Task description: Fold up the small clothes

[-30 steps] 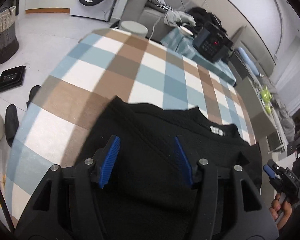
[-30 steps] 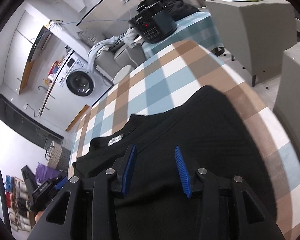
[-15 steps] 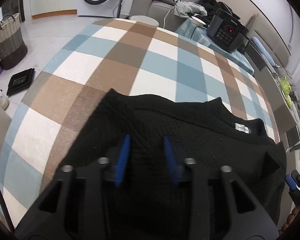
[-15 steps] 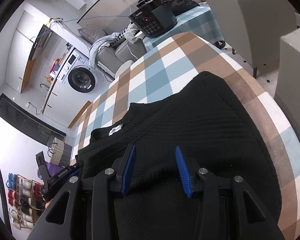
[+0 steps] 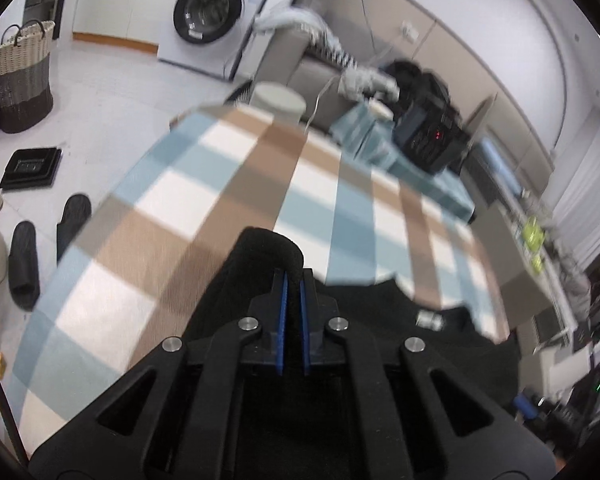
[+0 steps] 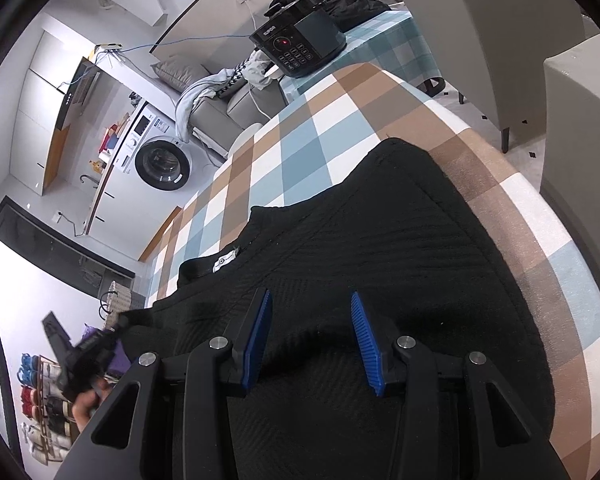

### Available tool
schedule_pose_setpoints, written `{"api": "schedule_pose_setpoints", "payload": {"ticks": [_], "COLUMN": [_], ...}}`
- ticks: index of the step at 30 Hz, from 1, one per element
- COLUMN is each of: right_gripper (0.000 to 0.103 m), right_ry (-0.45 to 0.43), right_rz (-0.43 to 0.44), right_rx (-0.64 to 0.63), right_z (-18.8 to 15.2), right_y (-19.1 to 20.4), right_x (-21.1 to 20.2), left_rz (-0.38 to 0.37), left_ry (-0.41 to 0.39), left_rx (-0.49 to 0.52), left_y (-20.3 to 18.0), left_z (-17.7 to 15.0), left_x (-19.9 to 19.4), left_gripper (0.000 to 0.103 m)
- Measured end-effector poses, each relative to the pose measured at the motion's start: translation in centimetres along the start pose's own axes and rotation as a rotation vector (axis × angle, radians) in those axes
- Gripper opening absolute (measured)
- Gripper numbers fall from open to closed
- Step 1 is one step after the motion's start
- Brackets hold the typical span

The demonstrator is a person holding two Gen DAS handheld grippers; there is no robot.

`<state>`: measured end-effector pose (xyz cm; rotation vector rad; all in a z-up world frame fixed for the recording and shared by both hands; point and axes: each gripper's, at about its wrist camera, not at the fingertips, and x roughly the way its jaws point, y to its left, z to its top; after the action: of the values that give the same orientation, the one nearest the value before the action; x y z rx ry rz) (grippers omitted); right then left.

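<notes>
A black knit garment [image 6: 400, 240] lies spread on the checked tablecloth [image 6: 300, 140], collar and white label [image 6: 224, 261] toward the far side. My left gripper [image 5: 293, 276] is shut on a fold of the garment [image 5: 260, 252] and holds that fold raised off the cloth. In the right wrist view the same left gripper [image 6: 80, 352] shows at the garment's left edge, held by a hand [image 6: 88, 400]. My right gripper [image 6: 310, 296] hovers over the garment's body, jaws open, with nothing pinched between the blue pads [image 6: 256, 344].
The checked table [image 5: 220, 184] drops off at the left, with slippers [image 5: 24, 260] and a woven basket [image 5: 20, 80] on the floor there. Behind it are a black cooker [image 6: 300, 46] on a second table, a sofa and a washing machine [image 5: 208, 16]. Grey cabinets [image 6: 500, 32] stand right.
The left jaws closed from wide open onto the garment's fabric and raised a fold of it. The right gripper stayed where it was, still open.
</notes>
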<state>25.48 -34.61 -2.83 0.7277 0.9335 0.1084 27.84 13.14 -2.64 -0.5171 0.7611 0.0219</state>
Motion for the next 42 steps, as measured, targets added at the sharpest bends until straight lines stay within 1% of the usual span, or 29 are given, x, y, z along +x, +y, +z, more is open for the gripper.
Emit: {"api": "schedule_pose_setpoints", "payload": {"ticks": [2, 4, 6, 7, 9, 12, 13, 14, 16, 18, 19, 20, 21, 22, 24, 25, 26, 28, 30, 31, 33, 34, 35, 37, 38, 40, 41, 42], "right_gripper": [0.042, 0.042, 0.042, 0.042, 0.042, 0.042, 0.042, 0.042, 0.042, 0.042, 0.042, 0.042, 0.042, 0.042, 0.043, 0.043, 0.046, 0.057, 0.057, 0.054, 0.048, 0.038, 0.025, 0.008, 0.004, 0.004, 0.004, 0.004], "right_ry": [-0.009, -0.018, -0.031, -0.036, -0.049, -0.074, -0.075, -0.073, -0.040, 0.019, 0.050, 0.072, 0.088, 0.100, 0.117, 0.120, 0.114, 0.115, 0.120, 0.122, 0.120, 0.119, 0.119, 0.119, 0.103, 0.087, 0.060, 0.026], "right_rz": [-0.015, -0.029, -0.058, -0.069, -0.096, -0.140, -0.150, -0.140, -0.127, -0.124, -0.130, -0.152, -0.167, -0.175, -0.205, -0.239, -0.252, -0.263, -0.303, -0.321, -0.316, -0.309, -0.292, -0.269, -0.251, -0.217, -0.158, -0.131], "right_rx": [-0.003, -0.002, 0.000, 0.004, 0.006, -0.006, -0.007, -0.026, -0.085, -0.152, -0.194, -0.234, -0.261, -0.285, -0.321, -0.339, -0.356, -0.398, -0.455, -0.492, -0.516, -0.522, -0.535, -0.539, -0.530, -0.504, -0.485, -0.476], "right_z": [0.2, 0.4, 0.6, 0.8, 1.4, 2.8, 3.1, 3.4, 3.4, 2.8, 2.4, 1.9, 1.4, 1.1, 0.5, 0.2, 0.1, -0.1, -0.5, -0.8, -1.2, -1.3, -1.5, -1.8, -1.7, -1.5, -1.3, -1.1], "right_y": [0.0, -0.3, -0.7, -0.9, -1.4, -1.4, -1.1, -0.3, 1.5, 3.6, 4.7, 5.6, 6.3, 6.8, 7.7, 8.1, 8.5, 9.0, 9.8, 10.1, 10.3, 10.3, 10.4, 10.8, 10.8, 10.7, 10.6, 10.6], "right_x": [-0.2, -0.4, -0.5, -0.6, -0.7, -0.8, -0.6, -0.3, 1.0, 3.4, 4.8, 6.2, 7.1, 8.0, 9.8, 10.6, 10.9, 11.4, 11.9, 12.2, 12.2, 12.2, 12.1, 12.0, 11.6, 11.0, 10.0, 9.1], "left_rz": [-0.012, -0.001, 0.009, 0.026, 0.033, 0.032, 0.033, 0.030, 0.026, 0.025, 0.024, 0.027, 0.029, 0.036, 0.045, 0.045, 0.041, 0.019, 0.009, 0.001, -0.010, -0.012, -0.012, -0.017, -0.020, -0.022, -0.020, -0.020], "left_ry": [-0.023, -0.009, 0.020, 0.067, 0.121, 0.126, 0.129, 0.128, 0.130, 0.135, 0.136, 0.132, 0.127, 0.121, 0.090, 0.080, 0.080, 0.084, 0.089, 0.094, 0.102, 0.105, 0.109, 0.113, 0.114, 0.116, 0.115, 0.112], "left_rx": [-0.026, -0.045, -0.069, -0.079, -0.095, -0.091, -0.081, -0.078, -0.077, -0.073, -0.067, -0.058, -0.045, -0.032, 0.000, 0.016, 0.027, 0.048, 0.055, 0.057, 0.053, 0.050, 0.044, 0.032, 0.028, 0.030, 0.034, 0.041], "left_y": [0.4, 1.0, 1.7, 2.2, 2.9, 3.4, 3.3, 3.3, 3.3, 3.2, 3.1, 2.9, 2.8, 2.6, 2.3, 2.1, 2.0, 1.8, 1.8, 1.9, 2.2, 2.3, 2.5, 2.9, 3.0, 3.2, 3.2, 3.2], "left_z": [0.9, 1.4, 1.3, 1.1, 0.6, -0.1, -0.3, -0.4, -0.6, -0.8, -0.9, -1.0, -1.1, -1.2, -1.5, -1.6, -1.7, -1.8, -2.0, -2.1, -2.3, -2.3, -2.4, -2.4, -2.4, -2.6, -2.6, -2.7], "left_x": [0.0, 0.8, 1.8, 2.8, 3.6, 3.5, 3.4, 3.3, 3.1, 2.8, 2.6, 2.2, 1.9, 1.5, 0.6, 0.2, -0.1, -0.5, -0.7, -0.8, -0.8, -0.8, -0.8, -0.6, -0.7, -0.8, -0.9, -1.1], "left_gripper": [0.003, 0.003, 0.003, 0.004, 0.004, 0.004, 0.004, 0.004, 0.006, 0.012, 0.021, 0.032, 0.039, 0.053, 0.062, 0.066, 0.067, 0.068, 0.068, 0.068, 0.068, 0.068, 0.068, 0.068, 0.068, 0.068, 0.068, 0.068]}}
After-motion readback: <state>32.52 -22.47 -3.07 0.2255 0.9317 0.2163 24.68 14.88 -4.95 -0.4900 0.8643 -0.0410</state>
